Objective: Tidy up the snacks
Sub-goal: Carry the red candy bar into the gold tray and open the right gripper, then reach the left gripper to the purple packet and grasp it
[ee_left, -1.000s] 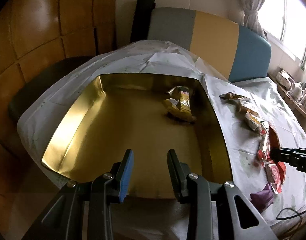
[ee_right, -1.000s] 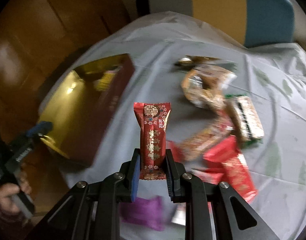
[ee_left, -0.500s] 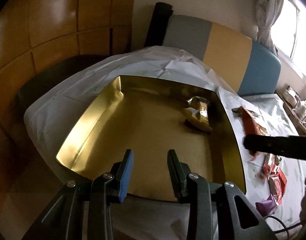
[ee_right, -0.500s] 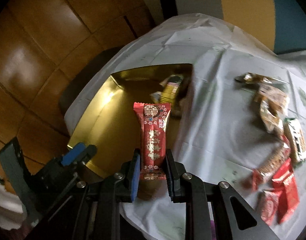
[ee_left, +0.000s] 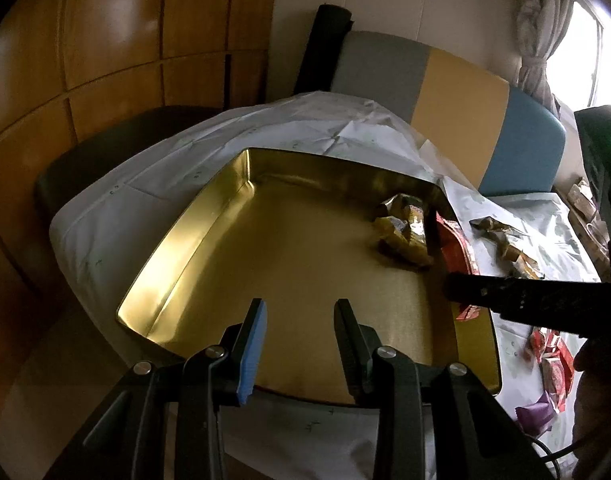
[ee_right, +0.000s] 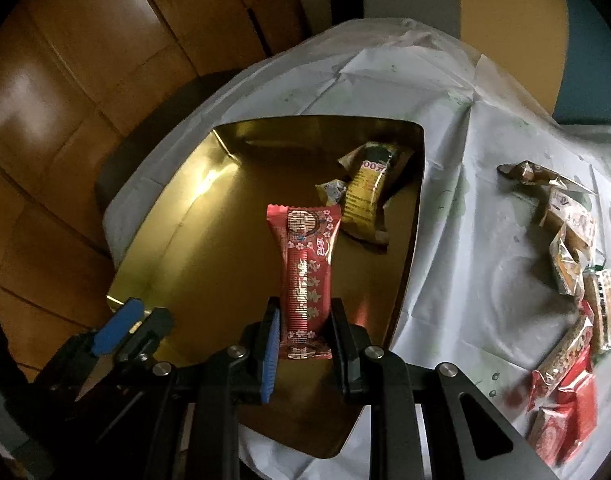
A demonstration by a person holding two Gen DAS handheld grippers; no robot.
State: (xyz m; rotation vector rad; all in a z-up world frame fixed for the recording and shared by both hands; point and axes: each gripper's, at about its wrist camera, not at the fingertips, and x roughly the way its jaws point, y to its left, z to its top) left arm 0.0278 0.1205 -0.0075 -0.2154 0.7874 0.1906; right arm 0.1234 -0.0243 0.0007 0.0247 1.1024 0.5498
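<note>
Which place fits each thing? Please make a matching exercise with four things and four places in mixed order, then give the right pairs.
Things
1. red snack packet
2. yellow snack packet
3. purple packet
4. left gripper

Places or states
A. lying inside the gold box, near its far right corner
B. open, with nothing between its fingers, at the near edge of the box
C. clamped in the right gripper, over the box
D. on the white cloth, outside the box

Pairs: 1-C, 2-A, 3-D, 4-B
</note>
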